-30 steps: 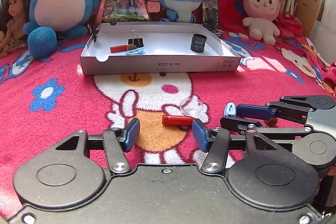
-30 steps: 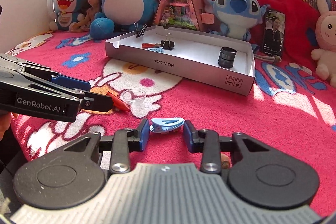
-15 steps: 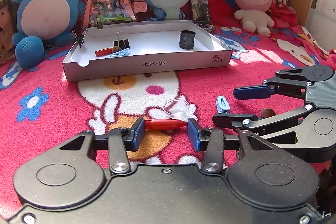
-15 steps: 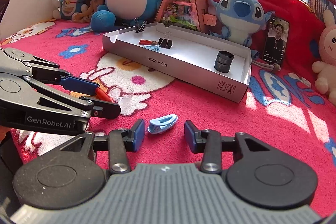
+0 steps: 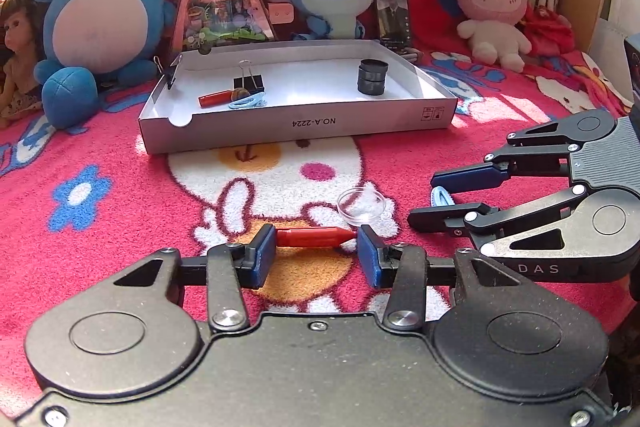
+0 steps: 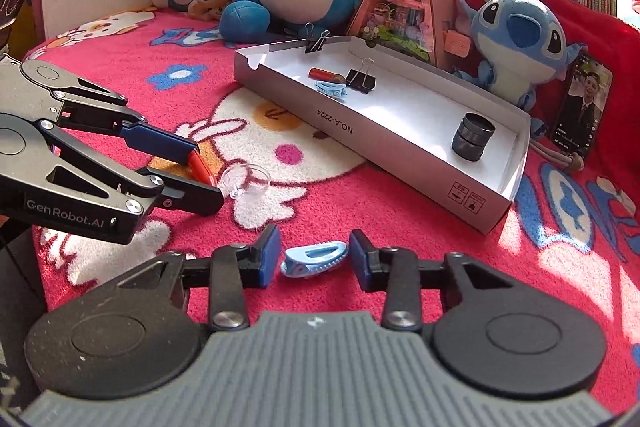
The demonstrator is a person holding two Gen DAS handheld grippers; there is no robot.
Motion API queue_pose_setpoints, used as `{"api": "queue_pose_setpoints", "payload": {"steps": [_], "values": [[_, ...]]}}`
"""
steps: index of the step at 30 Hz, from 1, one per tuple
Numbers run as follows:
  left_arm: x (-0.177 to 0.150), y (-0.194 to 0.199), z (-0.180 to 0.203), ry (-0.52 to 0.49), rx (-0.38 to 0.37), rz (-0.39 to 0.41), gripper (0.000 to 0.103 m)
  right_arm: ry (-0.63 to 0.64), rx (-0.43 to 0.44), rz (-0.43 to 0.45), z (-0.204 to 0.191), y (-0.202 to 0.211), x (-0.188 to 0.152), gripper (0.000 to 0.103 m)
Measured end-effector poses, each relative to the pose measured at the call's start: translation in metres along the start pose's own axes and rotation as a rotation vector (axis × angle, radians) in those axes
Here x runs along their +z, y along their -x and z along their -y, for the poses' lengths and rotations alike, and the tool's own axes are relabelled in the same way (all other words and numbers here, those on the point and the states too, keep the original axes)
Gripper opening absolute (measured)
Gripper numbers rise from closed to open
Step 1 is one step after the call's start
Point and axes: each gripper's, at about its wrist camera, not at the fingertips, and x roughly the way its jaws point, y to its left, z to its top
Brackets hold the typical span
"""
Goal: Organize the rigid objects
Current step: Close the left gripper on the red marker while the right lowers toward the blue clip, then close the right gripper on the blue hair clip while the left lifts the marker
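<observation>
A red crayon-like stick [image 5: 312,237] sits end to end between the blue pads of my left gripper [image 5: 316,242], which is shut on it just above the blanket. In the right wrist view the stick [image 6: 200,165] shows between that gripper's fingers [image 6: 206,171]. A light blue hair clip [image 6: 312,261] lies on the blanket between the pads of my right gripper [image 6: 312,251]. Those jaws are closing, with thin gaps left on both sides of the clip. In the left wrist view the right gripper [image 5: 424,199] stands at the right around the clip [image 5: 440,195].
A small clear dish [image 5: 362,205] lies just beyond the left fingertips. Farther back stands a shallow white box [image 5: 296,131] holding a black binder clip [image 5: 248,81], a red stick, a blue clip and a dark cylinder [image 5: 372,77]. Plush toys and a doll line the back.
My left gripper narrowed onto the red stick, which now spans its pads. My right gripper let go of the blue clip, opened wider, then narrowed around it again and rolled a little.
</observation>
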Motion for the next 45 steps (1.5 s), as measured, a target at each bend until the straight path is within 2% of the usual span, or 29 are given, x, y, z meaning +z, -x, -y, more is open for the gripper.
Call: {"api": "queue_pose_setpoints", "payload": {"steps": [4,9,10,13,14,18,26,29,32,37,45], "values": [[0.001,-0.003,-0.006,0.041,0.04,0.004,0.042,-0.115,-0.076,0.024,-0.002,0.0,-0.003,0.038],[0.002,-0.006,-0.01,0.095,0.067,0.014,0.042,-0.378,-0.337,0.049,-0.01,-0.004,-0.005,0.038],[0.002,-0.006,-0.011,0.103,0.07,0.015,0.042,-0.438,-0.358,0.057,-0.011,-0.005,-0.006,0.039],[0.003,-0.005,-0.013,0.118,0.073,0.017,0.042,-0.52,-0.383,0.073,-0.015,-0.003,-0.005,0.049],[0.003,-0.005,-0.014,0.12,0.076,0.018,0.043,-0.519,-0.371,0.071,-0.016,-0.002,-0.004,0.061],[0.001,-0.004,-0.019,0.123,0.086,0.016,0.042,-0.401,-0.32,0.042,-0.023,0.002,-0.001,0.072],[-0.002,-0.002,-0.023,0.115,0.098,0.016,0.043,-0.125,-0.332,0.03,-0.026,0.017,-0.008,0.074],[-0.002,-0.001,-0.023,0.12,0.098,0.016,0.043,-0.066,-0.278,0.026,-0.021,0.022,-0.006,0.074],[-0.003,-0.001,-0.023,0.121,0.101,0.015,0.043,-0.056,-0.268,0.017,-0.016,0.025,-0.004,0.076],[-0.003,-0.002,-0.022,0.118,0.104,0.015,0.043,-0.056,-0.344,-0.036,-0.014,0.017,-0.008,0.076],[-0.003,-0.002,-0.022,0.121,0.105,0.017,0.043,-0.297,-0.338,0.002,-0.009,0.012,-0.007,0.076]]}}
